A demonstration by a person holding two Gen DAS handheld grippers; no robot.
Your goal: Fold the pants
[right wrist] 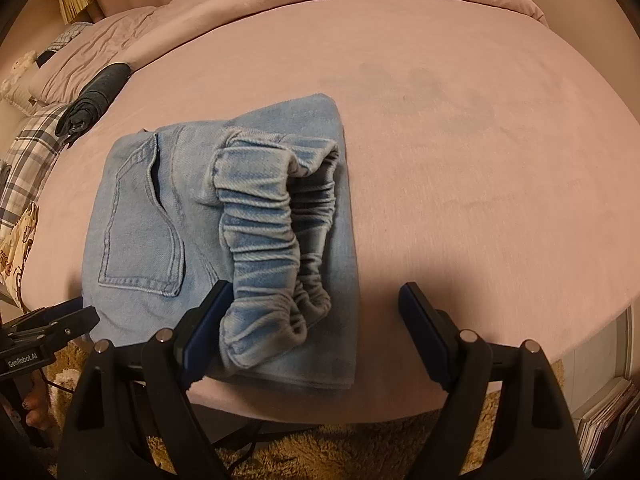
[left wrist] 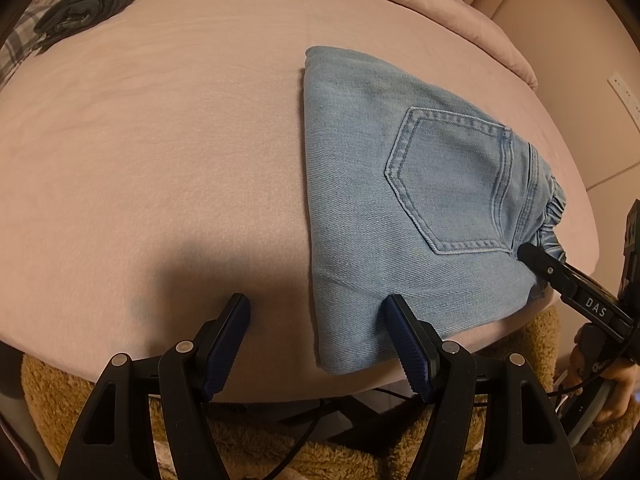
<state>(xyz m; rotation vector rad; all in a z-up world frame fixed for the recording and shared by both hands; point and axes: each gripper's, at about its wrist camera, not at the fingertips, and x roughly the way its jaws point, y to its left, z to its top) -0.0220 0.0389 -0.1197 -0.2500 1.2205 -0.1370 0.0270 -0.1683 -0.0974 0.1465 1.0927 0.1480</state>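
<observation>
Here, at the far left, a rolled dark garment (right wrist: 96,98) lies on the pink bed cover (left wrist: 160,140) beside a plaid cloth (right wrist: 32,152); the left gripper (left wrist: 316,312) hangs with jaws spread, grasping nothing, its right finger over the near corner of the pants (left wrist: 400,184); the light-blue denim pants lie folded flat near the bed's front edge, back pocket (left wrist: 448,180) up; the right gripper (right wrist: 316,300) is likewise released, its left finger touching the elastic waistband (right wrist: 264,240); its right finger is over bare cover.
</observation>
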